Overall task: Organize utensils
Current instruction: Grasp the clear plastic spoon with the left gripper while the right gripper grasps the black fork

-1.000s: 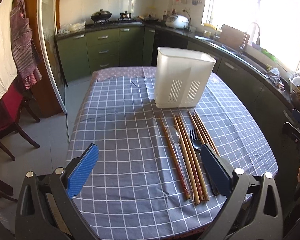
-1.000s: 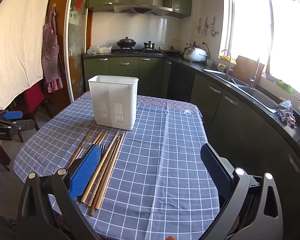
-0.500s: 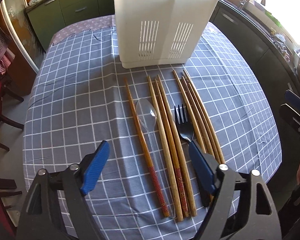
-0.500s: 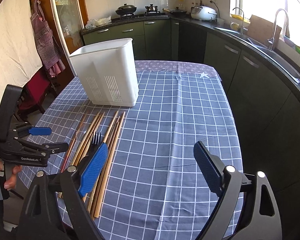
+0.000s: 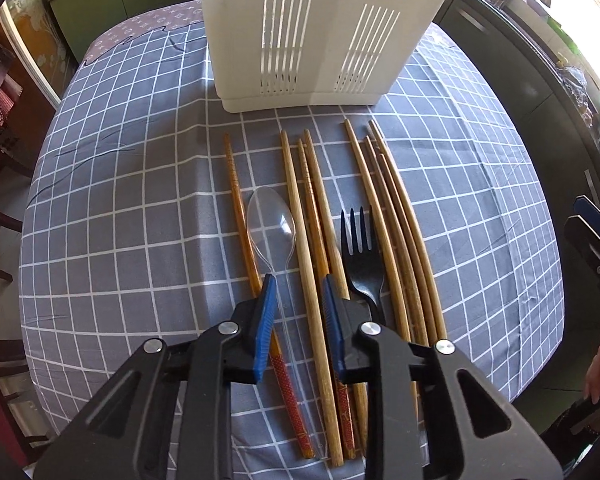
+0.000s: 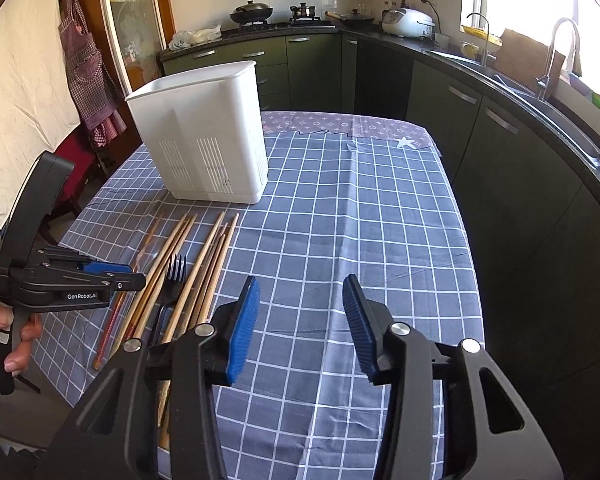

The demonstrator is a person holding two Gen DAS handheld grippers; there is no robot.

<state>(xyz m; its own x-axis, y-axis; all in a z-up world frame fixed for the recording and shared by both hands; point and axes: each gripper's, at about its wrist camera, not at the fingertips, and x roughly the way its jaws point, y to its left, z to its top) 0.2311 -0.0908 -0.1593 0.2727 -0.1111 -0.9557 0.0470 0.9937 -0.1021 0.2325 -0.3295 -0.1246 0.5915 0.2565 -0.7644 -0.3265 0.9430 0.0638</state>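
Left tool [image 5: 298,296] low over the counter [image 5: 132,208], pads narrowed to a small gap w/ the clear spoon's [image 5: 271,224] handle and one light chopstick [image 5: 306,260] lying between them; contact w/ either cannot be told. Spoon bowl points far, just right of a dark chopstick w/ red end [image 5: 242,232]. Black fork [image 5: 360,248] lies just right of the left tool, tines far. More chopsticks [image 5: 396,232] in a loose row right of the fork, some touching. All utensils lie flat, lengthwise near-to-far, on the grey checked cloth. White slotted holder [image 5: 320,28] stands upright at the far end of the row, apart from the tips.

Right tool [image 6: 300,316] hovers over bare cloth [image 6: 340,220] right of the utensils, pads moderately wide apart, holding nothing.
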